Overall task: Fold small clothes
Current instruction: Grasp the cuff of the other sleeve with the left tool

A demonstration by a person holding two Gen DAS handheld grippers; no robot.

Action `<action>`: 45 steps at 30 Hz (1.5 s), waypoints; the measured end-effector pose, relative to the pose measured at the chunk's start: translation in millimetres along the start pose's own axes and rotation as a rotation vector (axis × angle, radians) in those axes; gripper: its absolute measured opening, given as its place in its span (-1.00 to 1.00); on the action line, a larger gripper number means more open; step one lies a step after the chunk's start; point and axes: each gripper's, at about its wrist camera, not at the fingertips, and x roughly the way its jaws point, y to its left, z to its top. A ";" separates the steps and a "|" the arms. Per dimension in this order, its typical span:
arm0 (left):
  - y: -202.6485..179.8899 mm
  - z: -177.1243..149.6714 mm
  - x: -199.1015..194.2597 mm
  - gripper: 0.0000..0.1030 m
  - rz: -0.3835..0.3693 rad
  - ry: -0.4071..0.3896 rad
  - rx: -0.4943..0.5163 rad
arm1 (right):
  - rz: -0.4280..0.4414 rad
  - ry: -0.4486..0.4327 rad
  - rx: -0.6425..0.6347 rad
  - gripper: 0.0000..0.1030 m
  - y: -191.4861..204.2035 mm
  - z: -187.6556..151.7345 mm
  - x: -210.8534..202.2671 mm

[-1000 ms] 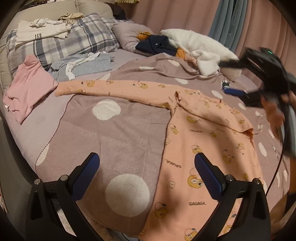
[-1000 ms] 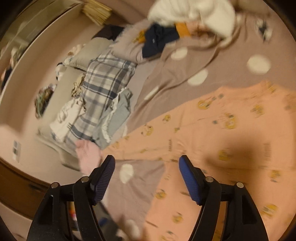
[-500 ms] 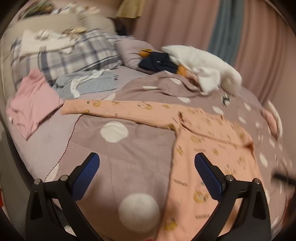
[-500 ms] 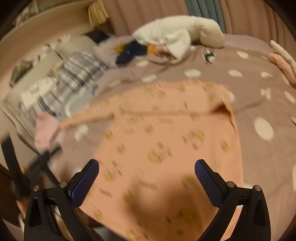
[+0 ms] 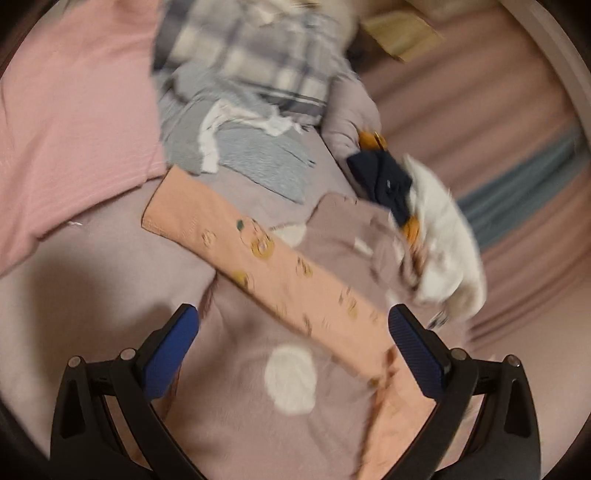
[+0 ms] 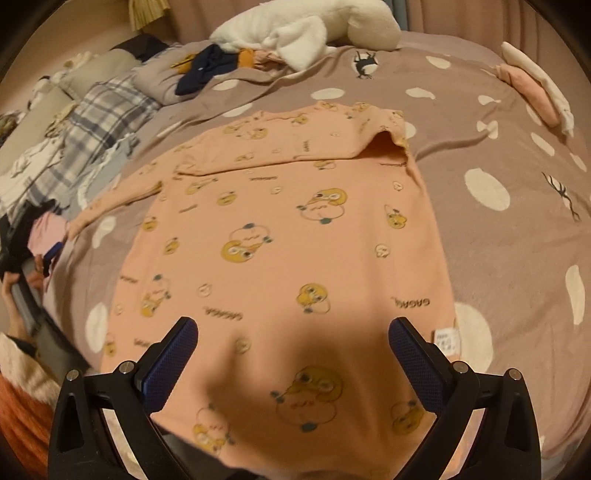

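Observation:
A peach long-sleeved top point(image 6: 288, 254) printed with yellow cartoon faces lies flat on the mauve dotted blanket point(image 6: 509, 229). One sleeve is folded across the chest and the other sleeve point(image 5: 258, 258) stretches out to the left. My left gripper point(image 5: 293, 343) is open above that outstretched sleeve, whose cuff lies just ahead. My right gripper point(image 6: 293, 354) hangs open over the top's lower hem, with nothing between its fingers. In the right wrist view the left gripper point(image 6: 48, 254) shows small at the far left, beside the cuff.
A pink garment point(image 5: 74, 110), a grey-and-white one point(image 5: 243, 151) and a plaid pillow point(image 5: 258, 48) lie beyond the cuff. A white plush point(image 6: 306, 29) and dark clothes point(image 6: 207, 70) sit at the bed's head. Folded pink and white pieces point(image 6: 535, 88) rest at the right edge.
My left gripper swung left and rolled, now over the outstretched sleeve near its cuff. My right gripper's jaws widened as it tilted and sank over the top's hem.

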 end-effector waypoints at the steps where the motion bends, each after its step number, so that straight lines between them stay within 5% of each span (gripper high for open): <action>1: 11.7 9.3 7.0 0.99 -0.051 0.031 -0.073 | -0.004 0.004 0.005 0.99 -1.4 1.3 2.8; 6: 58.1 26.4 22.5 0.98 -0.151 0.039 -0.369 | -0.023 0.034 0.028 0.99 -6.0 3.2 16.2; 12: 40.6 47.9 28.6 0.92 -0.137 -0.011 -0.295 | -0.025 0.073 0.041 0.99 -5.4 4.8 31.9; 20: 40.9 57.9 42.9 -0.55 0.039 -0.066 -0.186 | -0.077 0.120 -0.012 0.99 2.8 3.1 48.4; 22: 40.9 57.6 44.6 -0.79 0.068 -0.066 -0.152 | -0.081 0.117 -0.024 0.99 4.8 3.8 49.9; 27: 22.3 57.8 41.7 -0.84 0.118 -0.099 -0.022 | -0.084 0.120 -0.042 0.99 7.1 1.2 50.9; 36: -68.4 39.7 32.5 -0.86 0.039 -0.105 0.203 | -0.038 0.107 -0.005 0.99 -0.6 -2.6 37.8; 45: -190.8 -36.8 68.7 -0.85 -0.091 -0.029 0.387 | -0.039 0.027 0.039 0.99 -26.2 -13.7 -0.9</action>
